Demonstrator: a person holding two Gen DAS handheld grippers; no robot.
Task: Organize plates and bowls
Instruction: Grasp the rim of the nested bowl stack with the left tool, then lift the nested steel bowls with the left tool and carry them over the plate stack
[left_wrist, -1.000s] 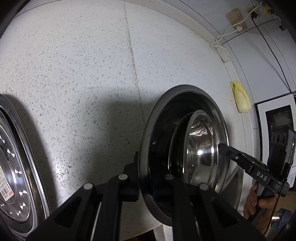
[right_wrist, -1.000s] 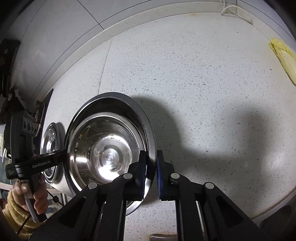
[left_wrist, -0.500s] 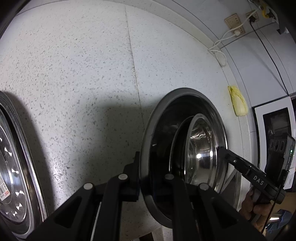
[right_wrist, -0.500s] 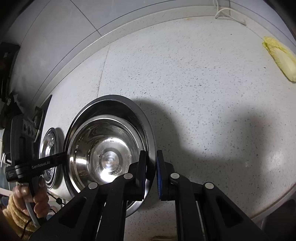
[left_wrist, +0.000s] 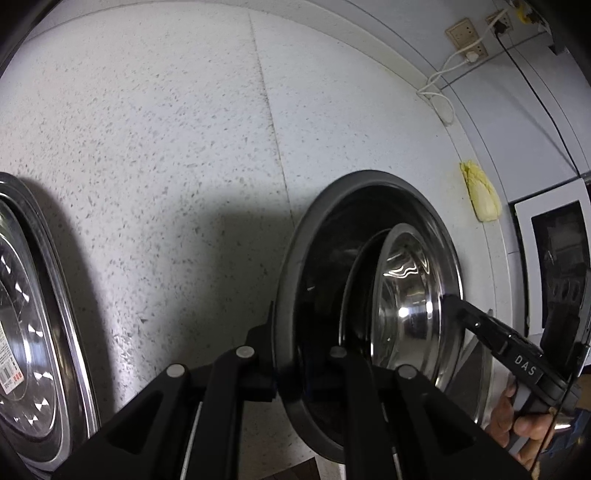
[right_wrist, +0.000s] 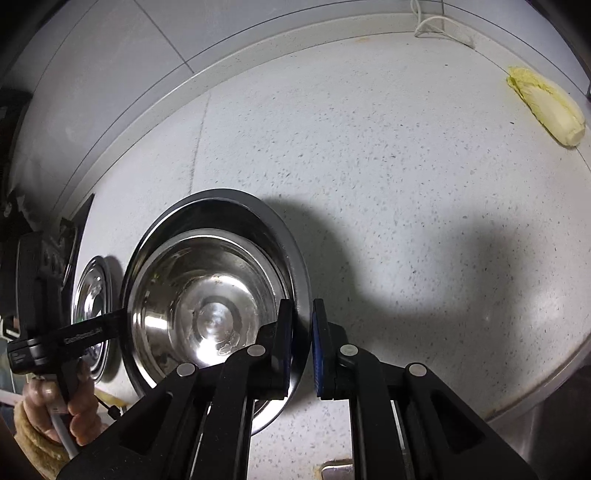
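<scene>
A large steel bowl (left_wrist: 295, 266) hangs over the speckled counter (left_wrist: 166, 147) with a smaller shiny bowl (left_wrist: 406, 288) nested inside it. My left gripper (left_wrist: 284, 354) is shut on the large bowl's near rim. My right gripper (right_wrist: 301, 332) is shut on the opposite rim of the large bowl (right_wrist: 221, 195), beside the nested bowl (right_wrist: 207, 295). Each gripper shows in the other's view: the right gripper (left_wrist: 452, 304) at the far rim, the left gripper (right_wrist: 120, 319) at the left rim with a hand under it.
A steel plate (left_wrist: 33, 332) with a sticker lies at the left. Another small steel dish (right_wrist: 90, 295) sits behind the left gripper. A yellow cabbage (right_wrist: 546, 107) lies near the back wall. A white appliance (left_wrist: 546, 229) stands on the right; wall sockets (left_wrist: 465, 33) with cables.
Both grippers keep the same hold on the large bowl. The right wrist has tilted a little, so the counter and cabbage have shifted slightly in view.
</scene>
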